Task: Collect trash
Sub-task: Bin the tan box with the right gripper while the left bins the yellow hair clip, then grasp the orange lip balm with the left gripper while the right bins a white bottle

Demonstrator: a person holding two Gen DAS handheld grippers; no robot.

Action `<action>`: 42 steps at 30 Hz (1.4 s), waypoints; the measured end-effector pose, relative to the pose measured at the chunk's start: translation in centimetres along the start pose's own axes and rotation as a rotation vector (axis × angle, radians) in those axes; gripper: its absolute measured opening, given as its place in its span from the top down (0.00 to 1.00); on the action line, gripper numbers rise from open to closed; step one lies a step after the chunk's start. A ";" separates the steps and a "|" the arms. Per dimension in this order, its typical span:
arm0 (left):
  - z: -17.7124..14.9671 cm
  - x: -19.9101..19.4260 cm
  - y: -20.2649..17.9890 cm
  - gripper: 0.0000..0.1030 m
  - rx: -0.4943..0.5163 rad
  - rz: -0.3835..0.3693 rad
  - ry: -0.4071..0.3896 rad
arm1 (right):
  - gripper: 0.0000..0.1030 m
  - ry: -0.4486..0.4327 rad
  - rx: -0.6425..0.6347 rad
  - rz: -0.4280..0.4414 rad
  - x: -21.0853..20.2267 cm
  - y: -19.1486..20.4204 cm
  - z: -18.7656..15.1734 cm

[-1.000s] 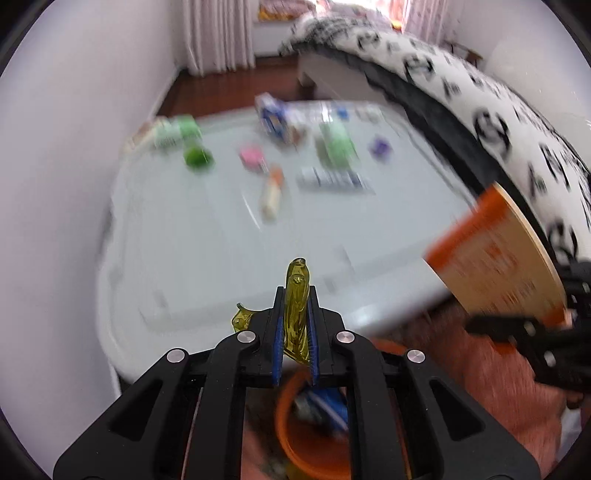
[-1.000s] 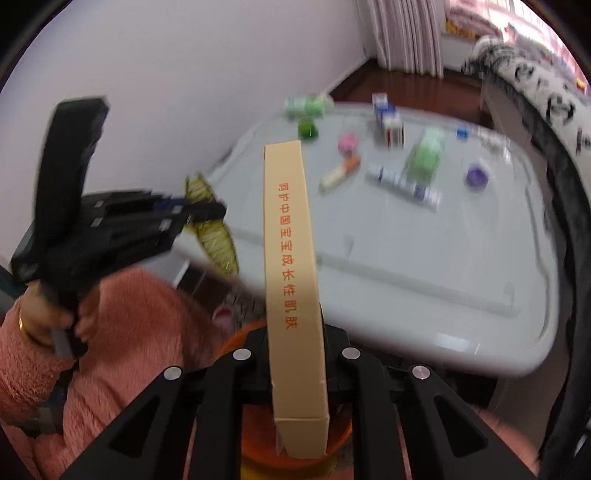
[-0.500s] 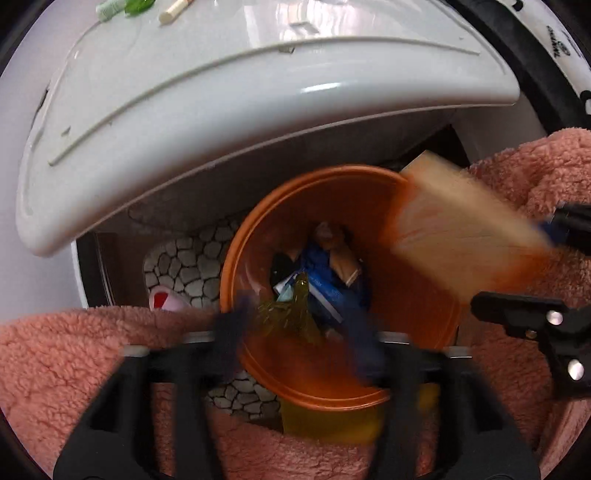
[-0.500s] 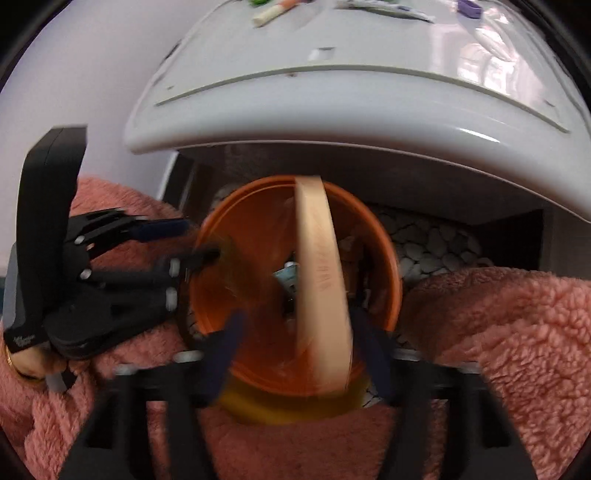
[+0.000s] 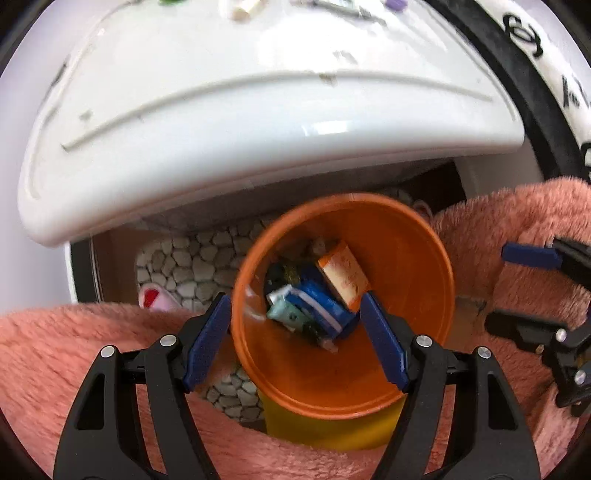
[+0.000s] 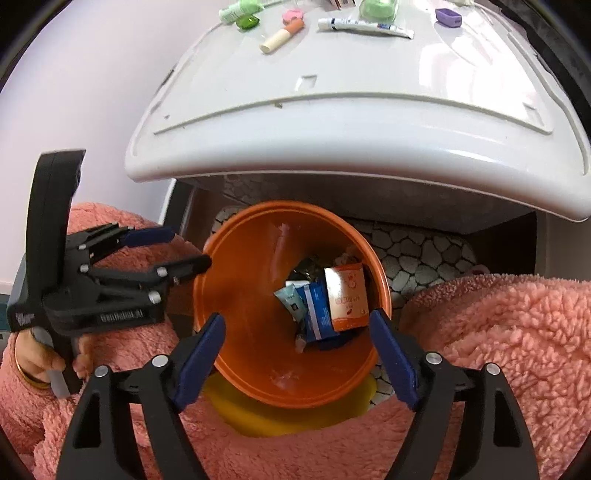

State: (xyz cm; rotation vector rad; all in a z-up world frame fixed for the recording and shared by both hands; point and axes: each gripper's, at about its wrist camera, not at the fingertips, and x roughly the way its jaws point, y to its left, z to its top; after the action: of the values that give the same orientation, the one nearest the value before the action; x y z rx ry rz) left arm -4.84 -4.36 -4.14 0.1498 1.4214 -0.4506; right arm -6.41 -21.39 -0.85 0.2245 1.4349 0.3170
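An orange bin (image 5: pixel 424 266) (image 6: pixel 251 288) stands on the floor between pink fleece-clad legs. Inside it lie an orange-and-white box (image 5: pixel 343 273) (image 6: pixel 347 299), a blue packet (image 5: pixel 317 299) (image 6: pixel 317 310) and other scraps. My left gripper (image 5: pixel 293 299) hangs over the bin's near rim, open, with nothing between its blue pads. My right gripper (image 6: pixel 297 315) is also above the bin; its jaws are opening and hold nothing. In the right wrist view the left gripper (image 6: pixel 188 247) shows at the bin's left rim. The right gripper (image 5: pixel 498 290) appears at the right edge of the left wrist view.
A white table (image 6: pixel 332 122) overhangs the bin's far side. It carries a tube (image 6: pixel 365 25), a lip-balm stick (image 6: pixel 282 35), green bottles (image 6: pixel 240 9) and a purple item (image 6: pixel 448 16). A pebble-pattern mat (image 5: pixel 184 266) covers the floor. A black-and-white bed (image 5: pixel 546 66) is at right.
Both grippers tipped down from the table to the bin and opened. The yellow wrapper left the left gripper and the long box left the right one; the box now lies in the bin.
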 end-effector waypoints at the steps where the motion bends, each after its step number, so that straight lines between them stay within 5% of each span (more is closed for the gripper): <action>1: 0.5 -0.5 0.2 0.31 -0.001 0.004 -0.021 | 0.23 -0.006 -0.003 0.005 -0.2 0.1 0.1; 5: 4.2 -2.8 2.0 0.31 -0.045 -0.002 -0.123 | 0.21 -0.040 -0.027 0.026 -0.7 0.6 0.5; 12: 16.5 -3.0 4.0 0.26 -0.048 0.078 -0.294 | 0.21 -0.085 -0.055 0.055 -0.5 1.2 1.4; 20: 24.9 1.7 6.3 0.26 -0.130 0.122 -0.247 | 0.21 -0.081 -0.007 0.088 -0.3 -0.1 1.6; 21: 25.4 2.3 6.4 0.36 -0.130 0.122 -0.229 | 0.21 -0.079 0.002 0.093 -0.3 -0.2 1.7; 22: 25.6 2.7 6.5 0.53 -0.126 0.125 -0.215 | 0.21 -0.077 0.010 0.099 -0.2 -0.4 1.8; 27: 25.7 3.2 6.6 0.82 -0.100 0.119 -0.222 | 0.21 -0.078 0.001 0.099 -0.3 -0.4 2.1; 34: 23.1 0.6 6.9 0.83 -0.089 0.105 -0.274 | 0.21 -0.113 -0.030 0.068 -1.3 0.2 3.3; 38: 19.8 -2.6 6.5 0.83 -0.104 0.097 -0.322 | 0.21 -0.192 -0.088 0.050 -2.8 0.3 7.2; 42: 17.8 -4.5 6.1 0.83 -0.104 0.116 -0.376 | 0.20 -0.310 -0.249 -0.138 -3.2 1.1 14.1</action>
State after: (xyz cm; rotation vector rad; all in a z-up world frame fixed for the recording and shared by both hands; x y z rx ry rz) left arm 13.52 -4.32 2.00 0.0588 1.0578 -0.2897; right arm 7.10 -20.91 4.25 -0.0291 1.0868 0.3291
